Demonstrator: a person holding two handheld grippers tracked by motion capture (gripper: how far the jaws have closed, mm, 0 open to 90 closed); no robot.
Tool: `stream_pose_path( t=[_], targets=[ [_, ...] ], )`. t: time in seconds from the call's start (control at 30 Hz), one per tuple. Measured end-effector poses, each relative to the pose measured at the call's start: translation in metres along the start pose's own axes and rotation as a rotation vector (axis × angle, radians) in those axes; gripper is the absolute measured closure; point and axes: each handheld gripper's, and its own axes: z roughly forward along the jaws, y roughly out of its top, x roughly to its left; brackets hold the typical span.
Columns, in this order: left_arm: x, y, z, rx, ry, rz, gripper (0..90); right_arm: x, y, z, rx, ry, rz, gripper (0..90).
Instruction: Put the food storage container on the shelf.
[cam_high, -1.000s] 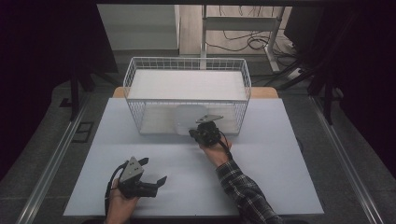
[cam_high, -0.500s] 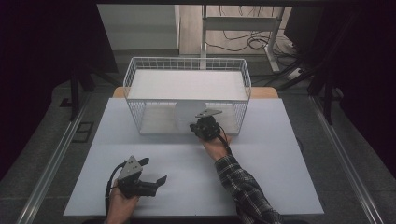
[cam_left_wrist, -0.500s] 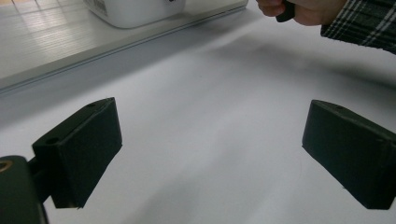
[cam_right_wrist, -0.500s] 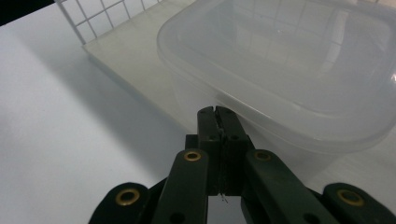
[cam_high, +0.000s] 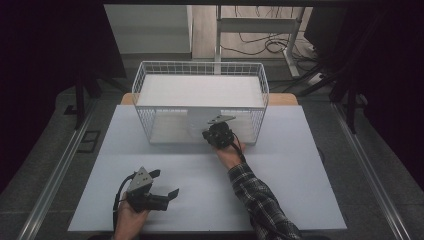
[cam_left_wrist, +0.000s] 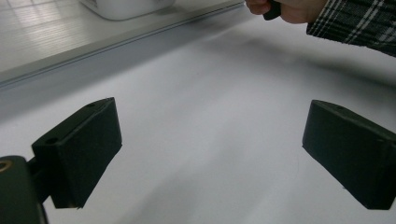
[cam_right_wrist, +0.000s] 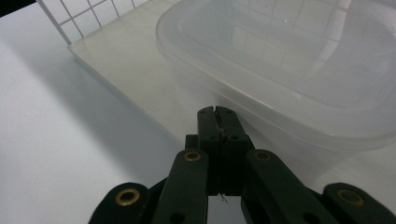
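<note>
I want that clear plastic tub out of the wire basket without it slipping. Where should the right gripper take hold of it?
Probably the tub's projecting rim on the side nearest the right gripper, coming in through the wire basket's open front. The rim forms a thin lip; the smooth rounded wall below looks too wide and slippery. The jaws, now shut, must open first.

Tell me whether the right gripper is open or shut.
Shut: the right gripper has its jaws pressed together with nothing between them, just before the clear container.
</note>
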Motion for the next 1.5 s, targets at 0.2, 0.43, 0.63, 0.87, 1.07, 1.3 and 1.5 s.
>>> stream_pose_path(
  t=[0.2, 0.43, 0.63, 0.87, 1.07, 1.3, 1.5],
  targets=[
    [0.001, 0.000, 0.001, 0.011, -0.010, -0.011, 4.5, 0.000, -0.002, -0.003, -0.011, 0.000, -0.002, 82.9],
    [0.001, 0.000, 0.002, 0.023, -0.025, -0.017, 4.4, 0.004, -0.002, -0.009, -0.030, 0.021, 0.006, 57.1],
    [0.001, -0.001, 0.003, 0.030, -0.034, -0.024, 4.3, 0.009, -0.002, -0.011, -0.011, 0.023, -0.025, 39.9],
    [0.002, -0.001, 0.004, 0.037, -0.042, -0.030, 4.2, 0.011, -0.004, -0.017, -0.006, 0.052, -0.010, 28.2],
    [0.002, -0.002, 0.004, 0.038, -0.046, -0.035, 4.2, 0.014, -0.005, -0.021, -0.006, 0.062, -0.013, 22.1],
    [0.003, -0.002, 0.005, 0.041, -0.051, -0.038, 4.2, 0.020, -0.007, -0.025, -0.002, 0.096, -0.042, 17.7],
    [0.003, -0.002, 0.004, 0.041, -0.054, -0.039, 4.2, 0.025, -0.009, -0.028, 0.013, 0.098, -0.088, 12.7]
  ],
)
